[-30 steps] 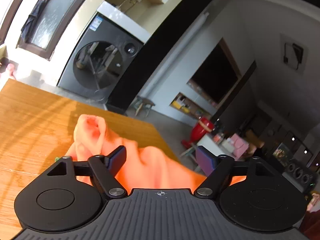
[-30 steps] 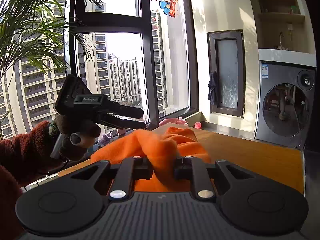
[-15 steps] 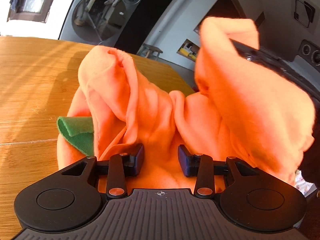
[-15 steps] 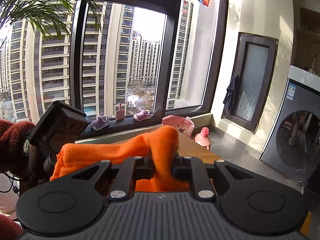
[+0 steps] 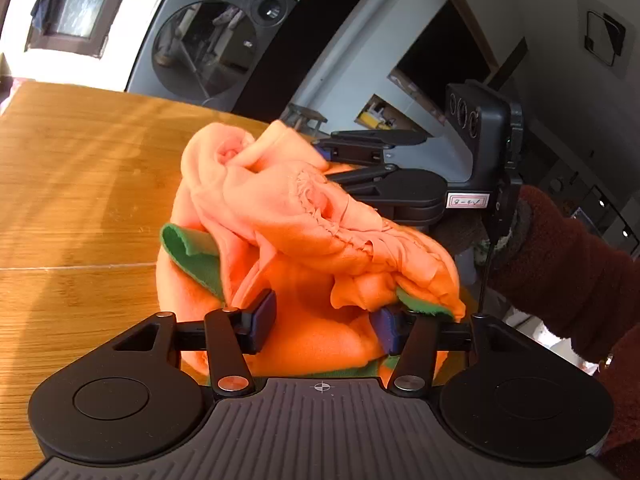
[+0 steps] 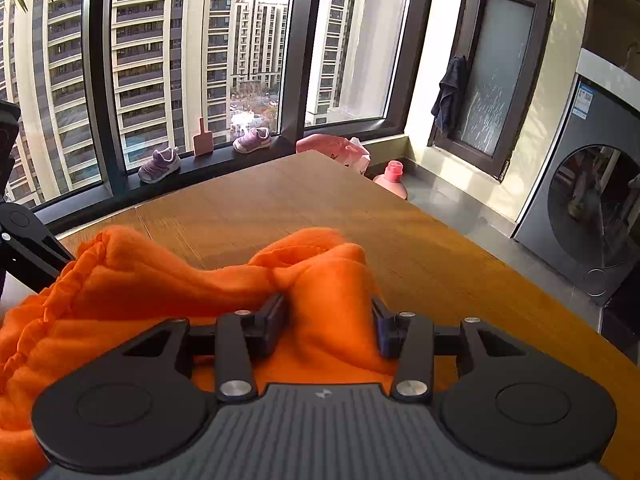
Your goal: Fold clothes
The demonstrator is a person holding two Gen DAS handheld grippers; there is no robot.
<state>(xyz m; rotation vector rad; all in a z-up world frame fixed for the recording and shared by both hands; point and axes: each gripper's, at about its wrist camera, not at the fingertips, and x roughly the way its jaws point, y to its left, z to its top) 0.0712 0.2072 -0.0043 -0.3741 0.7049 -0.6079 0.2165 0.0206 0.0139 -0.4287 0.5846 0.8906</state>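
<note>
Your wooden table (image 6: 304,200) stands by tall windows, with a washing machine (image 5: 212,40) past its far edge. On it lies the bunched orange garment (image 5: 312,216), its green lining (image 5: 196,252) showing at the folds. Your left gripper (image 5: 324,320) has its jaws parted with cloth bulging between them, clamping nothing. Your right gripper (image 6: 330,322) likewise has its jaws apart, and a ridge of the garment lies loose between them.
</note>
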